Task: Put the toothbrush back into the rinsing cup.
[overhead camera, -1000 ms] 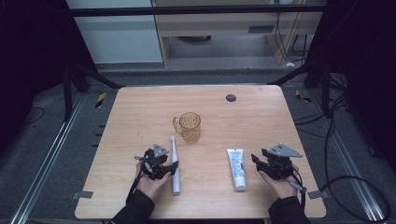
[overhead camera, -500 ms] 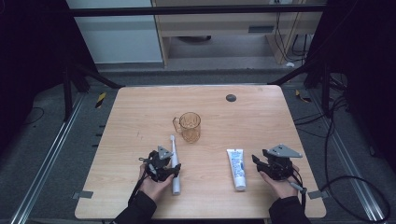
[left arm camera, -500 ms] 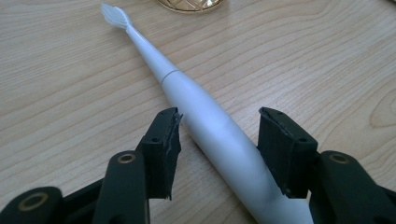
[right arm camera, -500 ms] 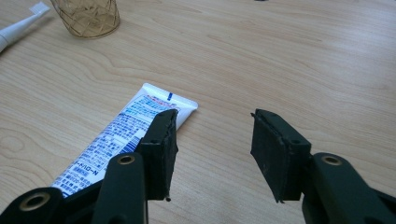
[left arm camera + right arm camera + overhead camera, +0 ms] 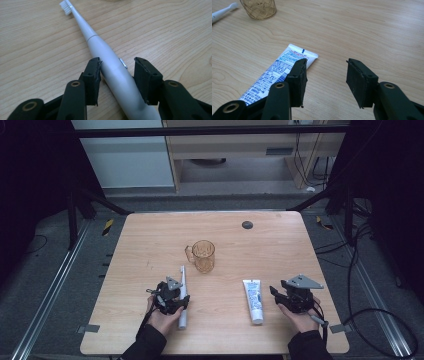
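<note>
Toothbrush: white electric toothbrush (image 5: 110,65) with a slim neck and a small white bristle head lies flat on the pale wooden counter (image 5: 280,245), in front of the person's left hand, its head pointing away toward the cup.
Left tongs: left tongs (image 5: 117,72) straddle the thick handle of the toothbrush. In the left gripper view one black pad (image 5: 94,75) touches the side of the handle, and the other pad stands a little off it with bare wood showing between.
Change: left tongs have moved in over the handle compared with a second ago, when they sat just beside the toothbrush, and their jaws have just been closing around it.
Meaning: grasp looks begun but not finished. With only one pad in contact, a lift now would likely roll or nudge the round handle, so the far pad probably needs to meet it first.
Right tongs: right tongs (image 5: 325,75) stand apart with nothing between them, resting low over the counter just beside the tube, in much the same place as before.
Toothpaste: white toothpaste tube (image 5: 279,72) with blue print lies flat, untouched, partly behind one jaw in the right gripper view.
Cup: amber see-through plastic cup (image 5: 203,255) with a handle stands upright near the middle of the counter, beyond both items.
Far edge: small dark round disc (image 5: 247,224) sits well apart from everything else.
</note>
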`<control>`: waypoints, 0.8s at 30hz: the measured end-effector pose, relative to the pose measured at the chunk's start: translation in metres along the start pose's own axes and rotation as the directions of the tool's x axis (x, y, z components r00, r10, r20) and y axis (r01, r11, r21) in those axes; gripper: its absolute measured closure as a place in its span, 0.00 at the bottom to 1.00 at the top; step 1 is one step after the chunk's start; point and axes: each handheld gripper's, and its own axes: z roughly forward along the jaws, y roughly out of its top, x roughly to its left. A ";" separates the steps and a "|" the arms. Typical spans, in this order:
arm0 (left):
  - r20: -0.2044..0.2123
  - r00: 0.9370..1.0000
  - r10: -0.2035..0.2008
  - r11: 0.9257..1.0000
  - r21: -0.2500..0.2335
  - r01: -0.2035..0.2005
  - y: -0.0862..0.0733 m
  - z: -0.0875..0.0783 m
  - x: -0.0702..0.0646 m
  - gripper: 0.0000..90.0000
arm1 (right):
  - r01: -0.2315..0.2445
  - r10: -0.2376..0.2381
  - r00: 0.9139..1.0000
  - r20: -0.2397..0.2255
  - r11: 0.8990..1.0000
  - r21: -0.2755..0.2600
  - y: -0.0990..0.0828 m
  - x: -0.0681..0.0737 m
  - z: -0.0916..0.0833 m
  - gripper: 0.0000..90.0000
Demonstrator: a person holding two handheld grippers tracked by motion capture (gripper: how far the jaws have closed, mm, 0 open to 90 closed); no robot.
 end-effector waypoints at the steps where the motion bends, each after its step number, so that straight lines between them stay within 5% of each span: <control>1: 0.000 1.000 -0.003 1.000 0.000 0.003 0.000 0.000 0.000 0.63 | 0.000 0.000 1.000 0.000 1.000 0.000 0.000 0.000 0.000 0.56; 24: -0.020 1.000 -0.017 1.000 0.005 0.017 -0.004 -0.008 0.009 0.71 | 0.002 -0.002 1.000 -0.002 1.000 0.003 0.000 0.000 0.000 0.58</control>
